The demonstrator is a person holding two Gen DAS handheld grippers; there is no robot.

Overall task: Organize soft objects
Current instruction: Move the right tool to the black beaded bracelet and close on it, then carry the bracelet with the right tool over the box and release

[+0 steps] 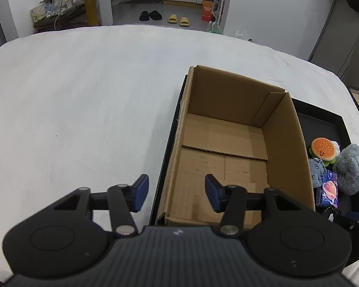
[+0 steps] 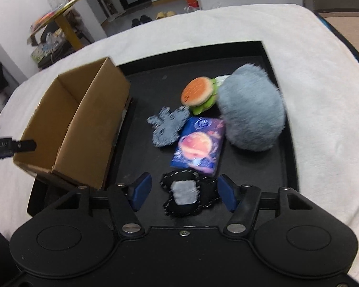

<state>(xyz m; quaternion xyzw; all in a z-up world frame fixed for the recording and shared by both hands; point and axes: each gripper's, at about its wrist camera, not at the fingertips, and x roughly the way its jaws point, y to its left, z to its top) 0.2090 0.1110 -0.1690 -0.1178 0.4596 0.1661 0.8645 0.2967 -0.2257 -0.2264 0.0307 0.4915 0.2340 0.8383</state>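
Right hand-held gripper [image 2: 184, 192]: nearest the lens, blue pads spread wide, gripping nothing, one pad on either side of the black plush.
Black plush [image 2: 187, 195]: small, dark, pale stitching round the edge, grey patch in the middle; flat on the near part of the tray, between the open pads; contact with either pad unclear.
Left hand-held gripper [image 1: 177, 192]: blue pads wide apart, holding nothing; over the near-left corner of the box, one pad above the bed, the other above the box interior.
Cardboard box [image 1: 287, 143]: brown, open-topped, flaps down inside, nothing visible inside; at the left end of the tray.
Black tray [image 2: 278, 167]: shallow, raised rim, on the white bed cover.
Blue packet [image 2: 198, 144]: purple-blue, printed with an orange ringed planet; centre of the tray, just beyond the black plush.
Burger plush [image 2: 197, 93]: orange bun, green frill, a smiling face seen from the left camera; far side of the packet, touching the grey fluffy plush.
Grey fluffy plush [image 2: 251, 106]: large, rounded, long blue-grey fur; right of the packet, near the tray's right rim.
Grey flat plush [image 2: 168, 125]: small, mottled blue-grey, ragged outline; left of the packet, just beside the burger.
Bed [image 1: 83, 100]: white textured cover, under tray and box.
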